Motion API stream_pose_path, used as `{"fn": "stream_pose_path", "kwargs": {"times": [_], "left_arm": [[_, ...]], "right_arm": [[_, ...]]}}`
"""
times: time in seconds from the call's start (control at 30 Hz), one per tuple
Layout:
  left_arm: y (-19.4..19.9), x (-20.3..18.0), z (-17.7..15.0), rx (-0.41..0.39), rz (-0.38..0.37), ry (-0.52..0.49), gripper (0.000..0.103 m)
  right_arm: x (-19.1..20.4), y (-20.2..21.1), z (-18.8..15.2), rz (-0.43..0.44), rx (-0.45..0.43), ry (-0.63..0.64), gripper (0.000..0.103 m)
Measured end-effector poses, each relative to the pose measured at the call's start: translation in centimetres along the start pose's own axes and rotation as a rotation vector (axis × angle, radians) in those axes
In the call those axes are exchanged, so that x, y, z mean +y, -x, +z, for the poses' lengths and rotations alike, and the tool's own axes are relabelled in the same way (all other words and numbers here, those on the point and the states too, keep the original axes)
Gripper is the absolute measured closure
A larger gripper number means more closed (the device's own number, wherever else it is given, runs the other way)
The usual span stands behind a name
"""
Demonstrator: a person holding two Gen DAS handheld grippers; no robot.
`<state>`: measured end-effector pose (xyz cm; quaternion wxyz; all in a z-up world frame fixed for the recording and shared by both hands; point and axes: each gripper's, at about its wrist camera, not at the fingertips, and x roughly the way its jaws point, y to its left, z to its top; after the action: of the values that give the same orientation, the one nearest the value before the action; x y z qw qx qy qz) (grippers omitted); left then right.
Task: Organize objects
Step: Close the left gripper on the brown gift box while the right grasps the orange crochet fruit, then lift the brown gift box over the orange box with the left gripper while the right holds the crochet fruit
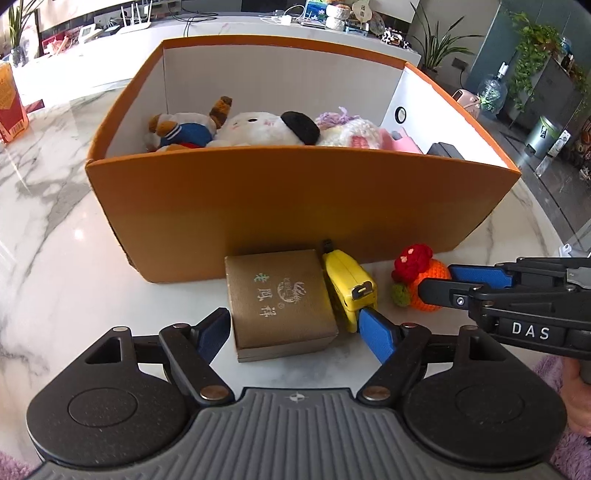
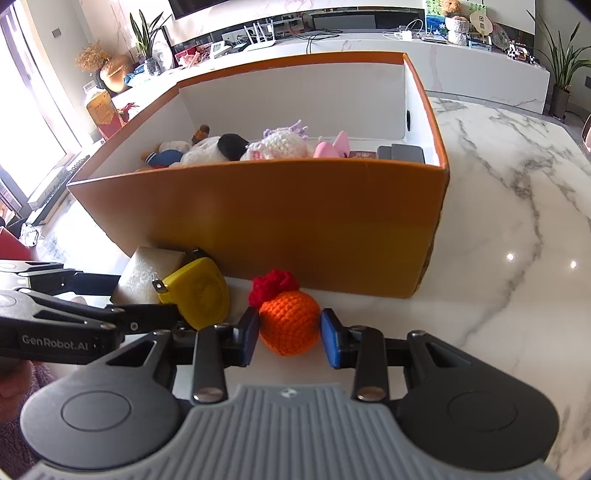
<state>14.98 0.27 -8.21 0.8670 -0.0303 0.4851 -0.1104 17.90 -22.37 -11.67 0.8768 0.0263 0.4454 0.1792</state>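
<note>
An orange cardboard box (image 1: 295, 192) stands on the marble table, holding several plush toys (image 1: 258, 129). In front of it lie a brown gift box (image 1: 280, 299), a yellow tape measure (image 1: 349, 284) and an orange crochet fruit with a red top (image 1: 424, 280). My left gripper (image 1: 295, 325) is open, its fingers on either side of the brown gift box, the right finger against the tape measure. My right gripper (image 2: 288, 332) is open around the crochet fruit (image 2: 290, 319), pads close to its sides. The tape measure (image 2: 197, 295) and gift box (image 2: 147, 277) also show in the right wrist view.
The orange box (image 2: 295, 229) fills the middle of the marble table (image 2: 517, 221). A red carton (image 1: 9, 107) stands at the far left. A white counter with routers, cables and plants (image 1: 258, 22) runs behind. The right gripper's body (image 1: 517, 295) reaches in from the right.
</note>
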Motion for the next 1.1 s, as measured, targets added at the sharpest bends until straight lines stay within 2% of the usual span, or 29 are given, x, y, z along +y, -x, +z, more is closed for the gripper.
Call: {"fn": "stream_pose_path", "kwargs": {"times": [0.07,0.17,0.27,0.6,0.7,0.93,1.1], "left_arm": [[0.1,-0.2,-0.1,0.005,0.015,-0.028,0.013],[0.1,-0.6,-0.4,0.026,0.090,-0.079,0.022],[0.4,-0.3,-0.6,0.027,0.100,-0.067,0.026],[-0.2,-0.5,0.0,-0.019,0.132,-0.045,0.027],[-0.8,-0.4,0.3,-0.013,0.115,-0.032,0.032],[-0.3,0.1,-0.2,0.001,0.117,-0.017,0.033],[1.3,0.3,-0.3,0.000,0.090,-0.011,0.033]], "right_arm": [[0.0,-0.1,0.0,0.000,0.002,-0.001,0.065],[0.1,-0.3,0.0,-0.004,0.010,0.000,0.065],[0.1,-0.3,0.0,-0.004,0.012,-0.004,0.065],[0.1,-0.4,-0.1,-0.005,0.013,0.000,0.064],[0.1,-0.5,-0.1,-0.009,0.007,-0.006,0.064],[0.2,-0.6,0.1,-0.006,0.002,-0.005,0.065],[0.2,-0.2,0.0,-0.006,-0.012,-0.006,0.066]]}}
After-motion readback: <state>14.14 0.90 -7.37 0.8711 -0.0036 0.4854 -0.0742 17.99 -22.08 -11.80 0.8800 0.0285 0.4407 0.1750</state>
